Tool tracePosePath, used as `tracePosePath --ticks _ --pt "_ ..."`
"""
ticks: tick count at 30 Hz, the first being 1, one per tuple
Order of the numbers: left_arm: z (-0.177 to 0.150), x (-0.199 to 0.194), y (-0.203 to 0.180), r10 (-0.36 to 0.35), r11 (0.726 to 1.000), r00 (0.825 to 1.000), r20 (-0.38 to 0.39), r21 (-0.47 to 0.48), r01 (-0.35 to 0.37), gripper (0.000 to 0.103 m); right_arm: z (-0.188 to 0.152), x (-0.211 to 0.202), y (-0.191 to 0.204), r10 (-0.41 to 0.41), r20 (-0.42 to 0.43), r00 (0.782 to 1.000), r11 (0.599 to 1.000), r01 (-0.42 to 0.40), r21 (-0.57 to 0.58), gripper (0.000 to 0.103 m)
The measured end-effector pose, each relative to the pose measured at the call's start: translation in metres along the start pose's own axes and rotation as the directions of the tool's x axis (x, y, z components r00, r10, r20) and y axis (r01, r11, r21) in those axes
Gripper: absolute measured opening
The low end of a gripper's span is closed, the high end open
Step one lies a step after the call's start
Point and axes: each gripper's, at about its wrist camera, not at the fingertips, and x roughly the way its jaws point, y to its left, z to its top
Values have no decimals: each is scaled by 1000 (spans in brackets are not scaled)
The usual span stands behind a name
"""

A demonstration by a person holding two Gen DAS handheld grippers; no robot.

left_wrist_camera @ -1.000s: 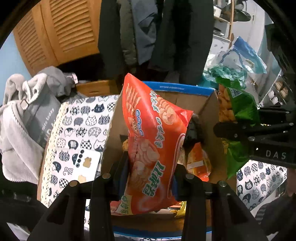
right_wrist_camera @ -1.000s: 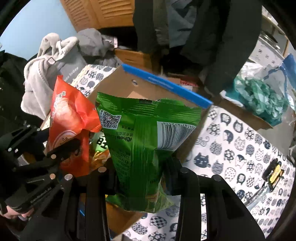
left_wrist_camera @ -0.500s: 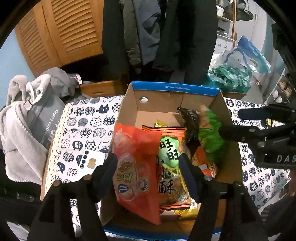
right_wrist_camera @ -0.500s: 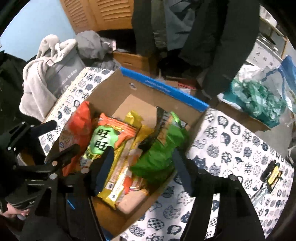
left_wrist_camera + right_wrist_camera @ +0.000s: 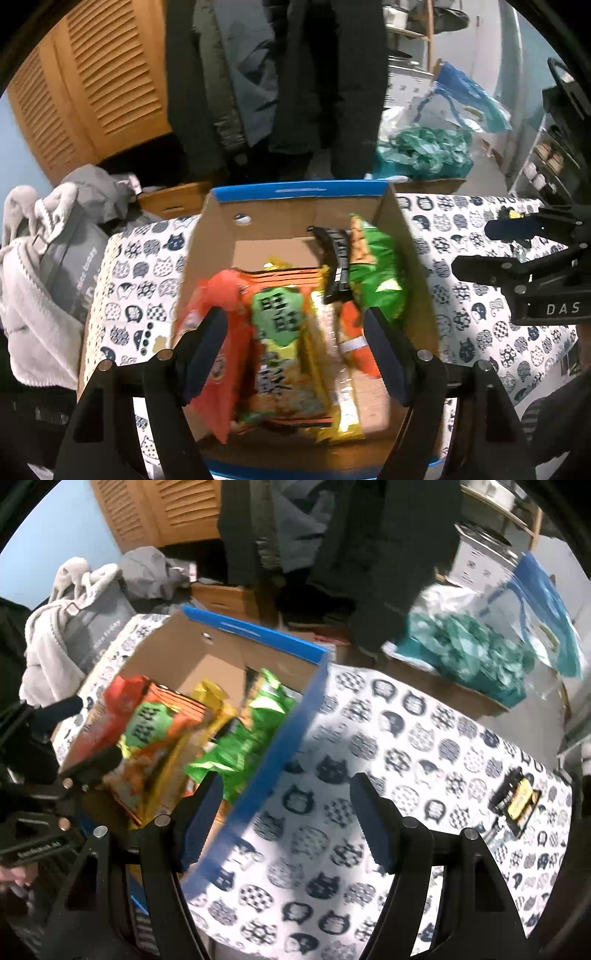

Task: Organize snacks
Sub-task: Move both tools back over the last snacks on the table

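Note:
A cardboard box (image 5: pixel 303 190) with a blue rim stands on the table, with several snack bags in it. A red bag (image 5: pixel 225 291) leans at its left, an orange and yellow bag (image 5: pixel 280 317) lies in the middle, and a green bag (image 5: pixel 376 273) stands at its right. My left gripper (image 5: pixel 295 317) hovers over the box with its jaws opening; the bags lie below, untouched by the pads. My right gripper (image 5: pixel 287 786) is open and empty over the box's right wall (image 5: pixel 280 738) and the tablecloth. The green bag (image 5: pixel 240 746) lies left of it.
A cat-print tablecloth (image 5: pixel 406 738) covers the table, with a small black and yellow object (image 5: pixel 517 801) at its right. A white card (image 5: pixel 147 336) lies left of the box. Grey clothes (image 5: pixel 48 273) are piled at the left. Dark coats hang behind, and a teal bag (image 5: pixel 461 646) sits behind the table.
Both grippers opened and let go: the red bag and the green bag dropped into the box. The right gripper then slid right, off the box and over the tablecloth.

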Motion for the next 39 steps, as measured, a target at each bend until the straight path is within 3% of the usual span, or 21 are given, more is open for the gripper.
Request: tracePosePath --ticks 12,26,34,39 --pt "11 -1 -69 -40 991 999 -6 131 40 77 -42 -19 -70 -42 -3 999 993 42 107 72" --pt "15 9 -150 -81 961 996 -46 262 91 80 -91 -37 -152 -121 -18 993 971 122 205 74" --pt "19 26 -188 -100 944 990 -102 303 126 80 -109 -30 -203 -102 -63 993 959 115 261 74" --pt "31 43 -211 -121 938 982 -148 307 162 80 -113 -19 -236 -116 -118 986 962 141 232 74"
